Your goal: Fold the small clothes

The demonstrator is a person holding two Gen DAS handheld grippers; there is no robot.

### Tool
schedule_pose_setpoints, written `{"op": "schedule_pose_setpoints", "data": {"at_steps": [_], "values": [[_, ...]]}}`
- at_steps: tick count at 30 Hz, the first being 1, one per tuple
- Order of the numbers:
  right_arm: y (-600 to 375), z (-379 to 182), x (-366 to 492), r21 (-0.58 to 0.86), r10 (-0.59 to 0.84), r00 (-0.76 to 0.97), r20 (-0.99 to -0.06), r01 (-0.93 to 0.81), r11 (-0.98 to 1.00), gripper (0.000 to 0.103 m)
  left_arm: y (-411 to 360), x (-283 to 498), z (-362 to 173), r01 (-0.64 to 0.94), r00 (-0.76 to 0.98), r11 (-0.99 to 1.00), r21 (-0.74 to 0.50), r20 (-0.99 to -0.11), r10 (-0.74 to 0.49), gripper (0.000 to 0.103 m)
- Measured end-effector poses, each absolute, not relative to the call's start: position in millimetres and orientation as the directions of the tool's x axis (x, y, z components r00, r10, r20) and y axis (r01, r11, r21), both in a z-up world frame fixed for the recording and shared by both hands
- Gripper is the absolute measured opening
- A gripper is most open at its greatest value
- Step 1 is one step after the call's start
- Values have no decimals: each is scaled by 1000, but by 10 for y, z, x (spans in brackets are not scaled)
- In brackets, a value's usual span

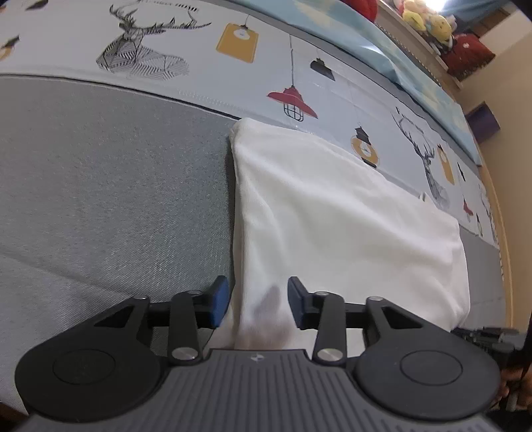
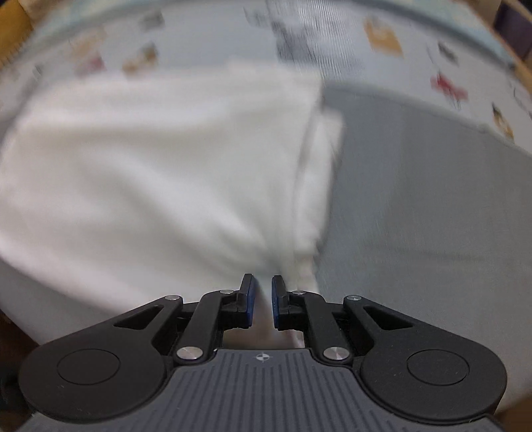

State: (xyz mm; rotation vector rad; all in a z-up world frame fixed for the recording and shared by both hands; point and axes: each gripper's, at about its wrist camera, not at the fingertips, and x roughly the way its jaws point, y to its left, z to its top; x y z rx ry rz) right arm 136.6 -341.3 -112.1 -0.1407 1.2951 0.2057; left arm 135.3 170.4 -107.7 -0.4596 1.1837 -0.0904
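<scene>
- White cloth, some small folded garment, lies flat on a bed, partly on a grey blanket and partly on a pale sheet printed with deer heads and hanging lamps.
- Left gripper points down at the near edge of the cloth. Its blue pads stand well apart with a raised bit of the cloth between them; as far as I can see neither pad presses on it, so it's loose in there, not pinched.
- Left edge of the cloth runs along just beside the left pad, with grey blanket on the other side.
- Right gripper is over the cloth's other near corner. That view is pretty smeared, but there's a narrow gap between the pads and a thin ridge of white fabric runs up through it. Can't tell whether they're really biting it or it's just sitting there.
- From the right view the cloth shows a second layer peeking out along its right edge, grey blanket right beside it.
- Stuffed toys sit on a ledge way at the back.
</scene>
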Motion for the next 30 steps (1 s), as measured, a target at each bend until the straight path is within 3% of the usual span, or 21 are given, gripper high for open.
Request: {"op": "schedule_pose_setpoints", "data": {"at_steps": [6, 9, 13, 17, 22, 25, 30], "values": [[-3474, -974, 1332, 24, 92, 285, -954, -233, 972, 10, 1685, 1601, -1432, -210, 316, 889, -407, -889, -333, 45], [-3528, -691, 1256, -24, 55, 416, -908, -184, 983, 11, 1671, 1699, -1482, -187, 320, 872, -453, -867, -382, 45], [-3729, -170, 1177, 20, 52, 588, -807, -61, 998, 14, 1622, 1793, -1520, -165, 320, 870, -466, -859, -399, 45], [-3870, 165, 961, 73, 48, 724, -688, 3, 997, 23, 1547, 1799, -1505, -107, 320, 885, -454, -858, -401, 18], [-3850, 138, 812, 48, -55, 781, -623, 108, 993, 23, 1592, 1677, -1291, -79, 365, 886, -458, -840, -402, 11], [-3770, 55, 874, 90, -59, 775, -629, 147, 985, 23, 1673, 1571, -1096, -70, 409, 918, -391, -850, -331, 11], [-3520, -161, 1022, 118, -29, 741, -671, 145, 982, 23, 1994, 1368, -921, -198, 397, 973, -115, -917, -28, 11]]}}
